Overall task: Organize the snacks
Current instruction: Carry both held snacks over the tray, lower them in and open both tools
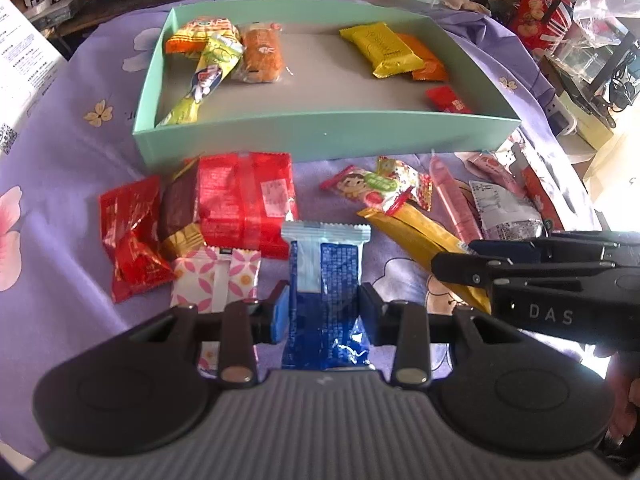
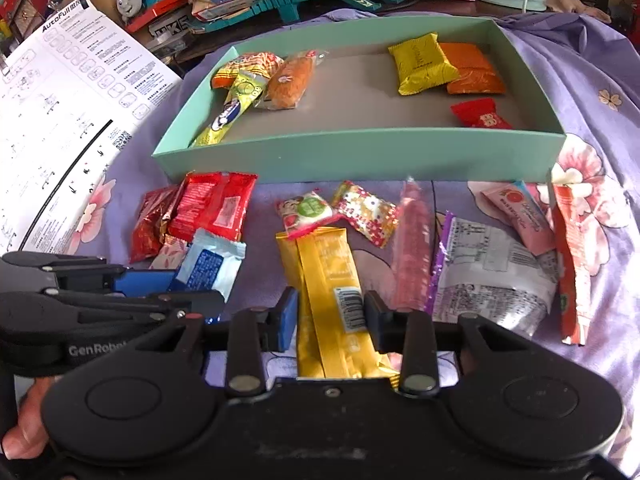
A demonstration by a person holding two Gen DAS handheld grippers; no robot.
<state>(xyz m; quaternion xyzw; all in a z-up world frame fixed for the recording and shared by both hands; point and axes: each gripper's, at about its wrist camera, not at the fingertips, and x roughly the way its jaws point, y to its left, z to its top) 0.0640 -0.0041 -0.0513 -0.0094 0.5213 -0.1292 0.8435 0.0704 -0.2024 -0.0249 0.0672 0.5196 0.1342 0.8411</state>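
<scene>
Your left gripper (image 1: pixel 324 308) has its fingers closed on the blue wafer packet (image 1: pixel 326 276), pads pressing the sides near its lower half. The packet sits on the purple bedsheet (image 1: pixel 60 184), just in front of the mint box (image 1: pixel 320 132). It looks light and crinkly, probably slippery film with a brittle bar inside, so pinch across the body, not the crimped end seal.

Your right gripper (image 2: pixel 331 316) has its fingers straddling the yellow stick packs (image 2: pixel 328 280), touching or nearly so; I can't tell if the grip is firm. They look long, thin and floppy, so take them mid-length or the ends will droop and slide.

The box already holds the yellow pillow pack (image 2: pixel 422 64) and others.
</scene>
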